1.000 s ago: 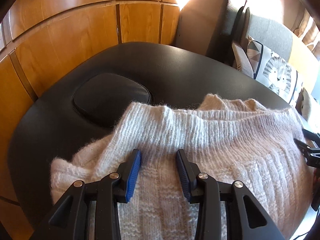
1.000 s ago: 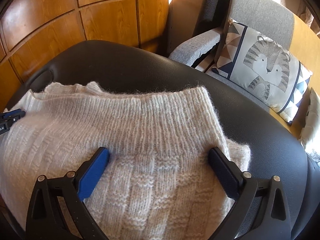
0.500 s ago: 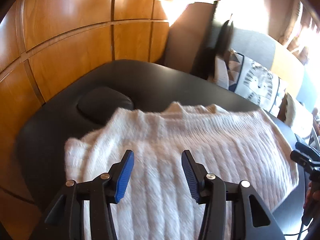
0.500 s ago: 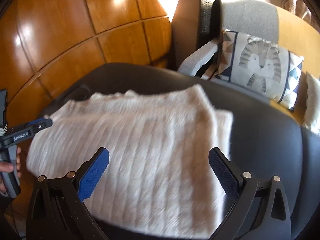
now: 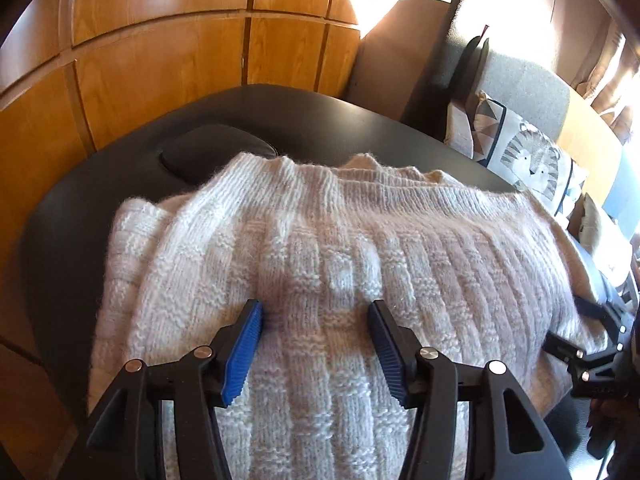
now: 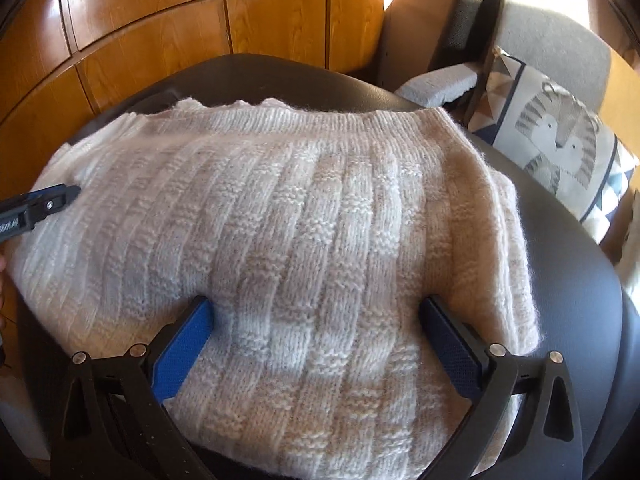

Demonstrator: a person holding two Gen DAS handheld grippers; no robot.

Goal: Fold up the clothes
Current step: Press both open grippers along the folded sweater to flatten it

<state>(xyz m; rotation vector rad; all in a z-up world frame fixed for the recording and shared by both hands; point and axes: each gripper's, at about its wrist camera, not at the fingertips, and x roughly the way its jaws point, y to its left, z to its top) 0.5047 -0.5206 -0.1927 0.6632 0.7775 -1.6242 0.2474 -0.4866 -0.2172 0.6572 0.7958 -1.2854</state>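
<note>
A cream knitted sweater (image 5: 400, 248) lies folded on the black padded table (image 5: 320, 120), ribbed hem toward the far side. My left gripper (image 5: 315, 308) hovers over the sweater's near left part. Its jaws are opening, the blue pads (image 5: 244, 344) stand apart, and no fabric is pinched between them. In the right wrist view the same sweater (image 6: 300, 208) fills the middle, and my right gripper (image 6: 316, 304) stands wide open above its near edge, holding nothing. Each gripper shows at the edge of the other's view: the right gripper (image 5: 592, 344) and the left gripper (image 6: 40, 204).
A raised oval pad (image 5: 216, 152) sits in the table at the far left, partly under the sweater. Wooden wall panels (image 5: 160, 60) close the back. A grey armchair (image 6: 552, 40) with a tiger cushion (image 6: 560, 136) stands at the right.
The left gripper's jaws have spread wider. Both grippers drew back from the sweater, then came in close over it again. The sweater lies as before.
</note>
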